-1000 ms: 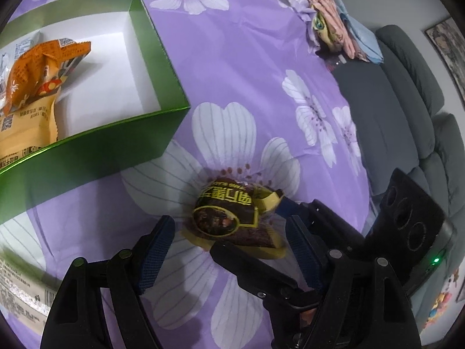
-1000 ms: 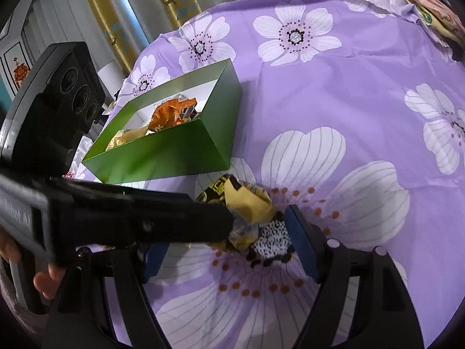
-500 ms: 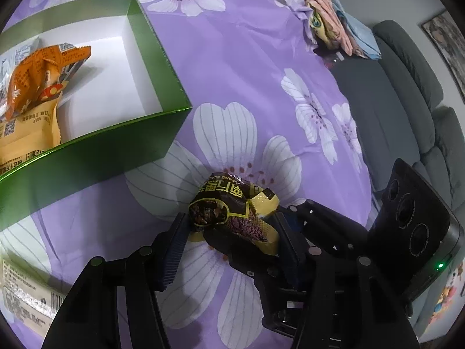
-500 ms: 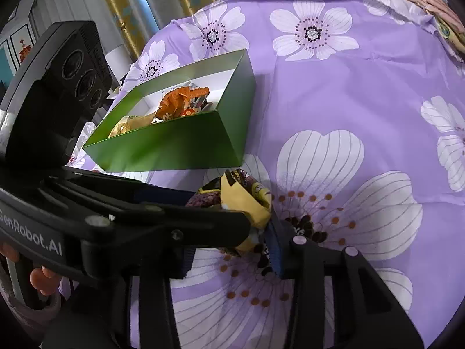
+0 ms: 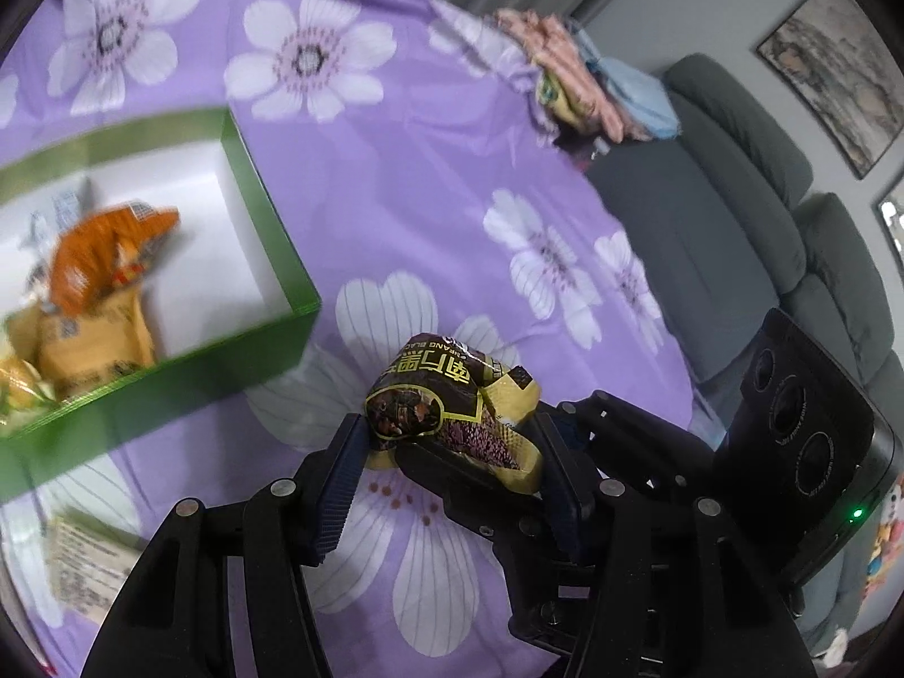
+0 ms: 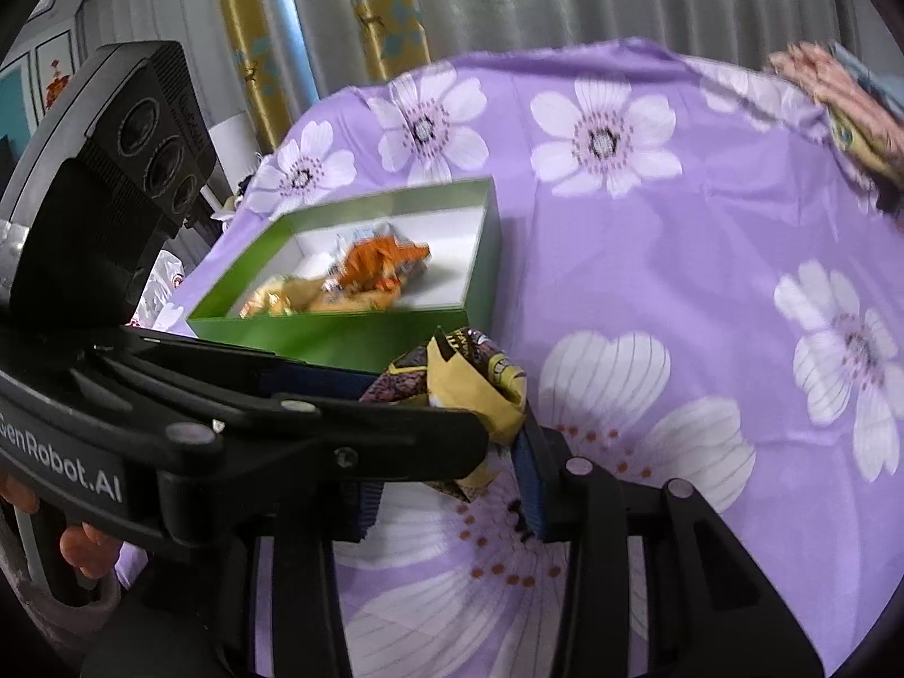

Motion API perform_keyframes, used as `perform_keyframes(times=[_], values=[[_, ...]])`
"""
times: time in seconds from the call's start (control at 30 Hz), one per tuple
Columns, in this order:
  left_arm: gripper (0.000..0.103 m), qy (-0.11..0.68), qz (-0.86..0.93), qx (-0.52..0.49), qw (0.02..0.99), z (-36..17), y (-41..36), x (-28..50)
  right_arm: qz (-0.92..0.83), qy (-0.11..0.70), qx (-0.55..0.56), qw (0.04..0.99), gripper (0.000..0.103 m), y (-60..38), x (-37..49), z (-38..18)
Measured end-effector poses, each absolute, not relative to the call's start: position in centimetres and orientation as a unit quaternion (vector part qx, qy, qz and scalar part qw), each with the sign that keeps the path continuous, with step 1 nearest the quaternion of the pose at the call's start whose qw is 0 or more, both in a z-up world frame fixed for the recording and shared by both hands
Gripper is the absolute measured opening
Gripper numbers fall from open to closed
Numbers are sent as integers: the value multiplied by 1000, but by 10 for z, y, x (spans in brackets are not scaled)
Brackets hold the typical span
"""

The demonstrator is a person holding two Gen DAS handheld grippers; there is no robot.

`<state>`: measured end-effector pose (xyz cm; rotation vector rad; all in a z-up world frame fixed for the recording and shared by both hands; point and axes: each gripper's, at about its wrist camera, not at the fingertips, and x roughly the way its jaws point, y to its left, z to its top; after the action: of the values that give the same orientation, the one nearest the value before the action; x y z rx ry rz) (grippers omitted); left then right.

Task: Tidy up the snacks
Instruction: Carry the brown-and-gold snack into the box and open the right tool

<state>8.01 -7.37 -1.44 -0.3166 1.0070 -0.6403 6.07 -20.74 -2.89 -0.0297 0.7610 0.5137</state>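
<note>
A: Between both sets of pads, above the purple flowered cloth: one dark-and-yellow snack packet, clamped by the left gripper and the right gripper together.

B: Carry step, apparently. Next: over the near wall of the green box, then let go.

A: Inside already: orange packet, tan packet. White floor free at the right end.

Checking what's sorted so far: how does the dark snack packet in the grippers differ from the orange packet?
The dark snack packet is black and yellow; the orange packet is orange. The dark one is outside the green box, clamped between gripper fingers above the cloth; the orange one lies inside the box. Both are crinkly wrapped snacks.
</note>
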Motion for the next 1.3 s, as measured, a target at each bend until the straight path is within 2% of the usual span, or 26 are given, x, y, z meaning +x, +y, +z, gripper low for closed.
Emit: perform_keyframes(times=[0.53, 1.3], values=[[58, 406, -246, -218, 853, 9, 7, 95, 307, 324, -64, 893, 40, -136, 93, 8], [58, 441, -150, -300, 833, -38, 69, 122, 357, 392, -56, 846, 42, -71, 143, -35]])
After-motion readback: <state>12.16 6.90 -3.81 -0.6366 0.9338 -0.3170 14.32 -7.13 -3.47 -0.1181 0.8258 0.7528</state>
